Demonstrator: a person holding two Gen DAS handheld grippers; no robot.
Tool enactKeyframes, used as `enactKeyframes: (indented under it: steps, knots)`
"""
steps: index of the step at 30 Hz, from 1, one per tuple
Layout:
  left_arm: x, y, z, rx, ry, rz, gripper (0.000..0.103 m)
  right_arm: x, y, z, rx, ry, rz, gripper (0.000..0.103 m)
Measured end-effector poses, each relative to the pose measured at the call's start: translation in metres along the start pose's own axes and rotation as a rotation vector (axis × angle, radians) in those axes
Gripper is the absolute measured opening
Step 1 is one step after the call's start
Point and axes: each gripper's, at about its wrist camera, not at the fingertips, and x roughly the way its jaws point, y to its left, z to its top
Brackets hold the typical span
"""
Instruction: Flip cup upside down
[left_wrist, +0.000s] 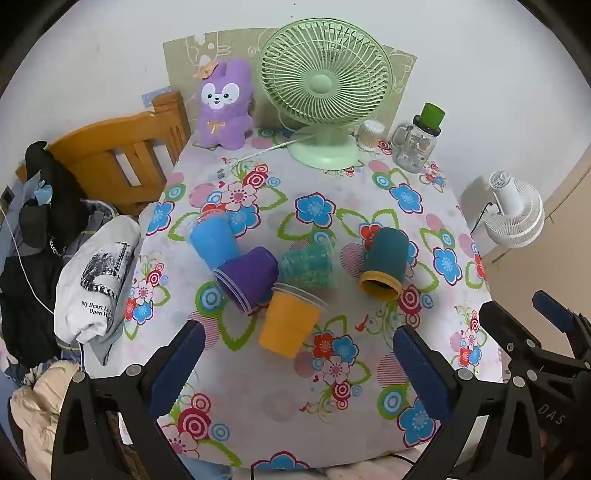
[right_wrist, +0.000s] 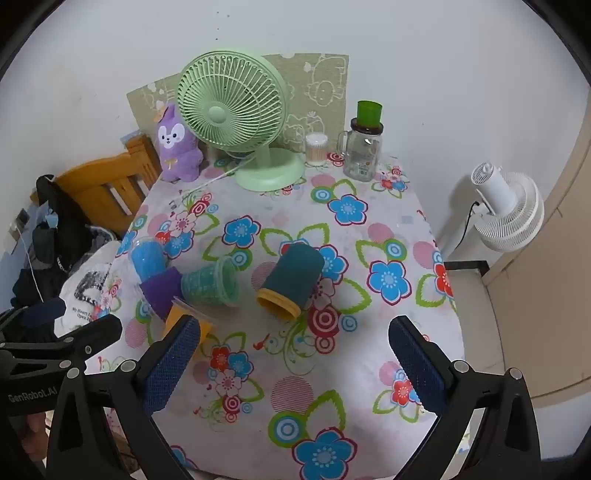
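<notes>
The dark teal cup with a yellow rim (right_wrist: 290, 282) lies on its side mid-table on the floral tablecloth (right_wrist: 369, 369), mouth toward the cameras, long axis running away. The right gripper (right_wrist: 295, 365) sits nearer, directly behind it, spread wide and empty; the left gripper (left_wrist: 299, 365), likewise wide and empty, faces the yellow plastic cup (left_wrist: 288, 321).

From my right wrist view, my own near finger pad (right_wrist: 173, 363) hides most of the orange cup (right_wrist: 184, 317). The purple cup (right_wrist: 160, 291) is half covered too (its mouth unseen). The shirt's print (left_wrist: 96, 308) runs out of sight.
</notes>
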Motion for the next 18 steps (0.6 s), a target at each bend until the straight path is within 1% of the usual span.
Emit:
enactKeyframes:
  steps: [4,5,9,12,14,18]
  knots:
    - [-0.001,-0.001,0.0,0.005,-0.012,0.005,0.103,0.0,0.006,0.0,-0.003,0.0,-0.001,0.103]
    - [-0.001,-0.001,0.001,0.007,-0.013,0.006,0.103,-0.001,-0.002,0.0,0.03,0.001,0.031,0.103]
    - [0.0,0.0,0.002,0.011,-0.012,0.004,0.103,-0.001,-0.011,0.0,0.052,0.012,0.037,0.103]
    - [-0.005,-0.007,0.003,0.013,-0.015,0.006,0.103,-0.004,-0.015,-0.001,0.05,0.012,0.034,0.103]
    - [-0.005,-0.008,0.004,0.015,-0.015,0.007,0.103,-0.002,-0.009,-0.003,0.036,0.01,0.017,0.103]
    - [-0.005,-0.006,0.001,0.021,-0.018,0.002,0.103,-0.003,-0.009,-0.003,0.03,0.01,0.018,0.103]
